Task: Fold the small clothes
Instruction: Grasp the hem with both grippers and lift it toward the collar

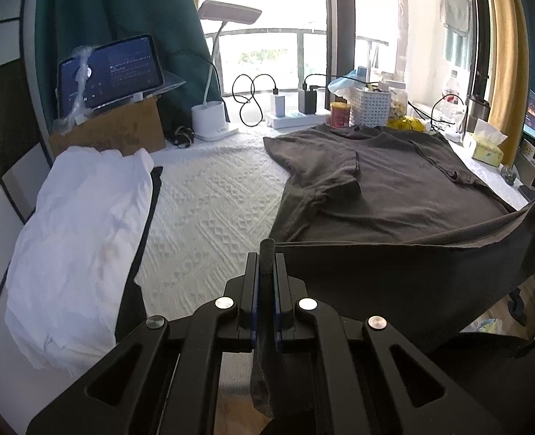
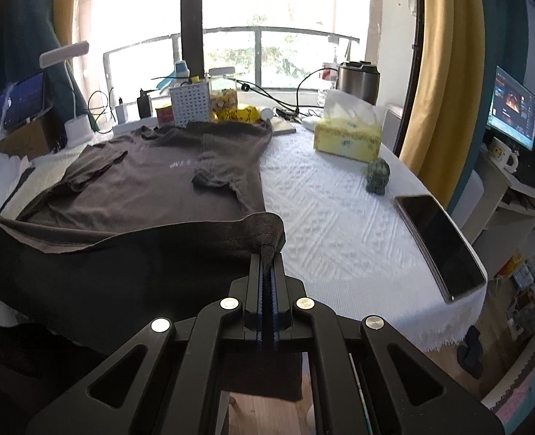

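White textured tablecloth (image 2: 340,217), dark grey T-shirt (image 1: 394,188) sleeves folded in, both claws (image 1: 267,250) (image 2: 267,253) clenching its raised hem

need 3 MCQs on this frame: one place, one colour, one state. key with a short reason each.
1. Where does the phone lie?
A. on the white tablecloth, right of the T-shirt
B. on the T-shirt
C. on the tissue box

2. What colour is the T-shirt?
A. white
B. dark grey-brown
C. red

3. How do both grippers stand?
A. both open, nothing held
B. one open, one shut
C. both shut on the hem

A: it rests flat on bare cloth near the table's right edge.
B: the fabric is dark throughout.
C: the left gripper and right gripper each pinch a hem corner, jaws closed on it.
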The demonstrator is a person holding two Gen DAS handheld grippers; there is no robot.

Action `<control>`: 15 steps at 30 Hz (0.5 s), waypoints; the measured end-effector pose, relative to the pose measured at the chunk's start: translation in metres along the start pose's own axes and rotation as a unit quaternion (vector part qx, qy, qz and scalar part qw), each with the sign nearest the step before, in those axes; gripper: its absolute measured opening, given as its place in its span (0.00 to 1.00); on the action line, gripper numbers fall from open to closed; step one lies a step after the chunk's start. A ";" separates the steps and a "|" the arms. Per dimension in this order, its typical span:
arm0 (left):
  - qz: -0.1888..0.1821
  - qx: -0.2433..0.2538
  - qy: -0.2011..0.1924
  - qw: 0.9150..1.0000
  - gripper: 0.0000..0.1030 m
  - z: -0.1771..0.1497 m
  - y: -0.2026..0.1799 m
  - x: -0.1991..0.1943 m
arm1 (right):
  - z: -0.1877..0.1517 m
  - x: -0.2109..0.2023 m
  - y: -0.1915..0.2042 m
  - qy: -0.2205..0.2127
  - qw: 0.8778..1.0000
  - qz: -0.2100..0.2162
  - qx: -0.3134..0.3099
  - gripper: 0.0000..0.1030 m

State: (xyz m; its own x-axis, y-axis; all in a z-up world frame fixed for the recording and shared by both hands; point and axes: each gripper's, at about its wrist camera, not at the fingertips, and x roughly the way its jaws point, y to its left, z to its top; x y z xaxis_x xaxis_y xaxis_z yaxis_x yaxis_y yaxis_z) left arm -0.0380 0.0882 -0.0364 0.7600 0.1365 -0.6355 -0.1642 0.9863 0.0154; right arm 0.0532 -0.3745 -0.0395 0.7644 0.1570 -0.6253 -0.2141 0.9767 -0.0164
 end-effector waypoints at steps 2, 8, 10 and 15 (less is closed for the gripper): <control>0.002 0.002 0.000 1.000 0.05 0.005 -0.001 0.002 | 0.006 0.004 0.000 -0.001 1.000 0.001 0.000 0.04; 0.003 0.001 0.002 1.000 0.05 0.022 0.000 0.014 | 0.020 0.017 -0.002 0.000 1.000 0.001 0.006 0.04; 0.002 0.000 0.001 1.000 0.05 0.029 0.002 0.018 | 0.024 0.022 -0.002 0.000 1.000 0.002 0.009 0.04; 0.000 -0.001 0.000 1.000 0.05 0.044 0.003 0.030 | 0.038 0.035 -0.004 0.003 1.000 0.000 0.014 0.04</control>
State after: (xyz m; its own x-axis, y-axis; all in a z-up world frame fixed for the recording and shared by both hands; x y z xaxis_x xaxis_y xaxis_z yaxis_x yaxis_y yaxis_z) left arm 0.0119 0.0988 -0.0208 0.7600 0.1365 -0.6354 -0.1658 0.9861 0.0135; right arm 0.1042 -0.3668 -0.0317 0.7611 0.1570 -0.6293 -0.1974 0.9803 0.0058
